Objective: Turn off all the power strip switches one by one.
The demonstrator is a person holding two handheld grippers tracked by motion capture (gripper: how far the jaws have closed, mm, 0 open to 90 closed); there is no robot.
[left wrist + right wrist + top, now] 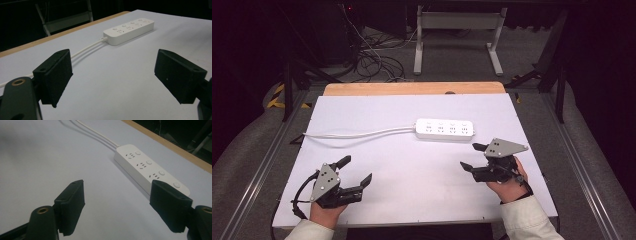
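A white power strip (445,129) is seen lying flat on the white table top (412,190), a little toward the far side and right of the middle. It is long and thin, with rounded ends. Four sets of plug holes are lined up along its top, and a small round button is set beside each one. A white cord (357,134) is joined to its left end and is run across the table to the left edge. In the gripper views the cord is seen as two thin lines side by side.

The right gripper (474,155) is held near the strip, just in front of its right end, but the strip is not touched. Its jaws are spread apart, and nothing is caught between them. In the right gripper view, the end of the strip (150,168) is partly hidden behind one black jaw.

The left gripper (357,169) is held at the near left of the table, well apart from the strip. Its jaws are spread wide, with only bare table between them. In the left gripper view, the strip (128,30) is seen far off.
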